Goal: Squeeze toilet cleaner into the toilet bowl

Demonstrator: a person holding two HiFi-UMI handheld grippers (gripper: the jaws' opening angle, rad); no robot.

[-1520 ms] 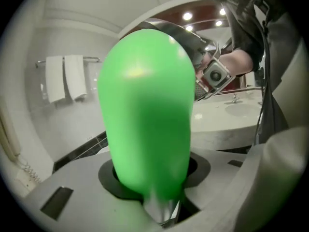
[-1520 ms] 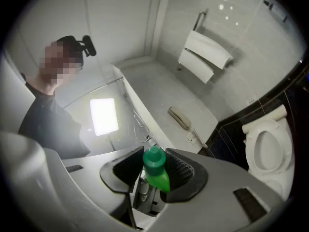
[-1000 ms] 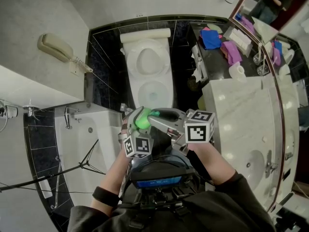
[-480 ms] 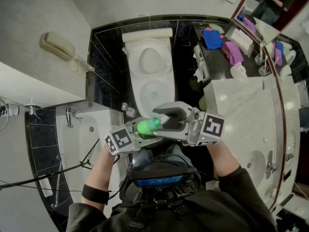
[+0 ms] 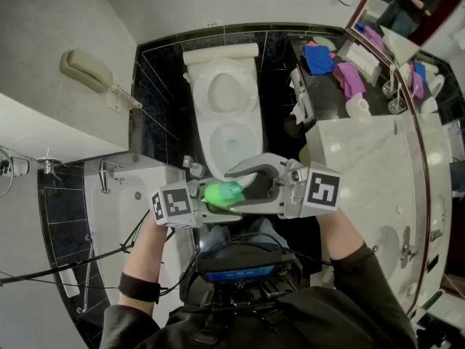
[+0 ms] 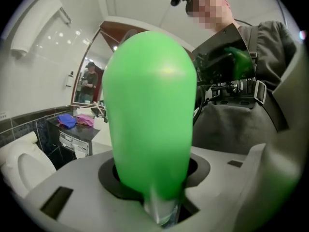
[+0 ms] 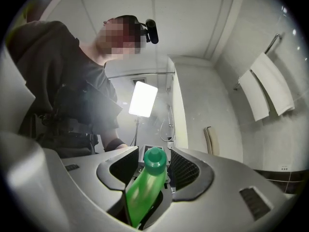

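The left gripper (image 6: 161,202) pinches the green bottle (image 6: 149,110) by its body and holds it up all by itself. The right gripper (image 7: 154,168) is spread, with one jaw on each side of the cap (image 7: 155,159). Its jaws have just been closing a little, but a small space seems to show on both sides, so they do not squeeze the cap yet.

The toilet bowl (image 5: 207,140) is the big white thing in front of the person (image 5: 290,318). The bottle is up in the air near the front edge of the bowl and is not tipped over it.

The bottle looks like soft, smooth plastic. It probably bends in when pressed, and that is how the cleaner would come out. It does not look heavy, but it may be slippery. The fat middle looks like the best place to hold it, as the left gripper does. Too hard a pinch could squirt cleaner too early once it is open.

The cap is small, round and hard, and it is on the bottle. It likely needs a firm grip on its sides and a twist.
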